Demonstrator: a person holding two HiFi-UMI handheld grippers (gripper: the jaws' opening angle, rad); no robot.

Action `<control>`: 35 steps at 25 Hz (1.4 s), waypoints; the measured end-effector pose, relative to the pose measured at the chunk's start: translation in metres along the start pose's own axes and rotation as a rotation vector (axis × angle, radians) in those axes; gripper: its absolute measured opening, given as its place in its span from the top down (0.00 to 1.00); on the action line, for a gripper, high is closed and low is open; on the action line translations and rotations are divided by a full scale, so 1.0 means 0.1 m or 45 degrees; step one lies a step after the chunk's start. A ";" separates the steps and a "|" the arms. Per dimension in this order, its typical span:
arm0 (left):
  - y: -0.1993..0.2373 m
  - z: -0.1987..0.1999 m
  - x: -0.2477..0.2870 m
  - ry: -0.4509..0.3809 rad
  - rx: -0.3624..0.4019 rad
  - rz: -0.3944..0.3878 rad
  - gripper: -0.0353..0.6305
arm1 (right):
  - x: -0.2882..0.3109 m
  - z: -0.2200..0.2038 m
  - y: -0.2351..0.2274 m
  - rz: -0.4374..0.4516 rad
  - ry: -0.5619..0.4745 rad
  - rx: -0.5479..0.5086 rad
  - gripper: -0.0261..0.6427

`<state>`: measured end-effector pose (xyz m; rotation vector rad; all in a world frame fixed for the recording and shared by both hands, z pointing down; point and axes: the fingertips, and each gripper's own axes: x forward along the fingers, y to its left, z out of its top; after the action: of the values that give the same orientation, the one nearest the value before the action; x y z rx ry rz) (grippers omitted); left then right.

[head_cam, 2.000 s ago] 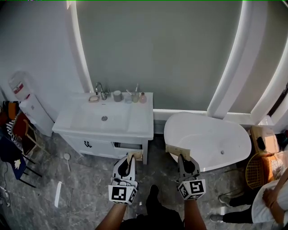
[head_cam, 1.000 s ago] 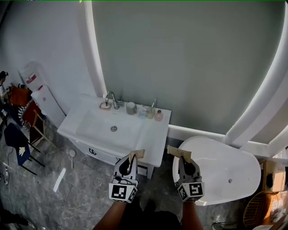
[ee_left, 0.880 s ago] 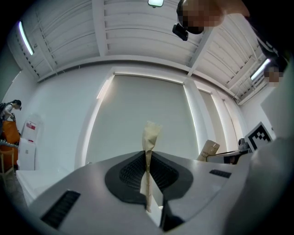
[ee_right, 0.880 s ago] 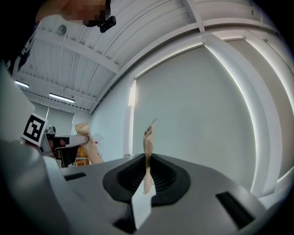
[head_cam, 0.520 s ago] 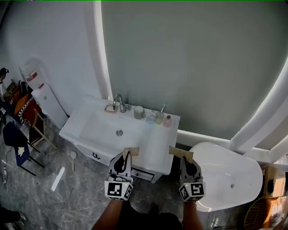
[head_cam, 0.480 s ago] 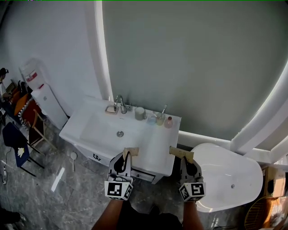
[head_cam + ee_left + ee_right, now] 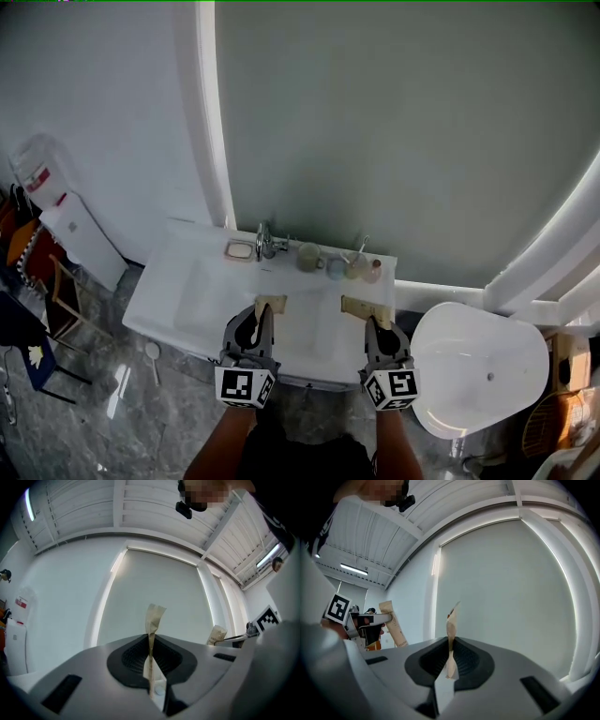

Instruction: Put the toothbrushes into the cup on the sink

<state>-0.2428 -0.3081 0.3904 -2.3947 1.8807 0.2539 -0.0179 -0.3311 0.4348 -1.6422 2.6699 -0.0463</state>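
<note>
left claw [image 7: 266, 314]: closed on the left toothbrush [image 7: 271, 302], which is wrapped in a tan paper sleeve. In the left gripper view the sleeve stands edge-on, pinched between the jaws, with its free end poking past the tips.
right claw [image 7: 374, 323]: closed on the right toothbrush [image 7: 365, 307], in the same kind of sleeve, gripped near one end. The rest juts out crosswise in the head view.
position of claws: side by side and apart, held over the front part of the desk [image 7: 323, 323], both pointing toward the wall.
sink [image 7: 187, 291]: white basin to the left of the claws. It appears empty, though glare makes that uncertain.
back ledge, left to right: soap dish [image 7: 240, 249], tap [image 7: 265, 240], cup [image 7: 308, 257], then small containers [image 7: 354, 269] close together. One of them has something thin standing in it.
cup: upright, just right of the tap and beyond both claws. Neither claw is touching it.
bathtub [image 7: 478, 366]: off to the right, not involved in the task.
step (judged): carry phase. Both toothbrushes are in hand and neither is in the cup.
next move (judged): bring one claw forward over the cup, tilt the toothbrush end-down and line it up with the mouth before letting go. Keep the other claw clear of the tap and containers. The mouth is narrow, so take them one at a time.
</note>
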 end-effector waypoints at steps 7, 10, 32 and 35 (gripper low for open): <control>0.70 0.06 0.46 -0.023 -0.001 -0.088 0.88 | 0.79 0.06 0.40 -0.039 0.003 -0.010 0.89; 0.80 -0.03 0.64 -0.023 -0.013 -0.117 0.88 | 1.00 -0.01 0.45 -0.043 0.026 -0.019 0.89; 0.74 -1.17 1.88 0.017 -0.020 -0.163 0.88 | 2.42 -0.77 -0.13 -0.001 0.083 -0.010 0.89; 0.76 -1.39 2.01 0.010 -0.022 -0.162 0.88 | 2.59 -0.95 -0.19 0.007 0.086 -0.006 0.89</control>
<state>-0.2599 -0.5419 0.4927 -2.5172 1.7272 0.2528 -0.1196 -0.5690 0.5331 -1.6647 2.7253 -0.0971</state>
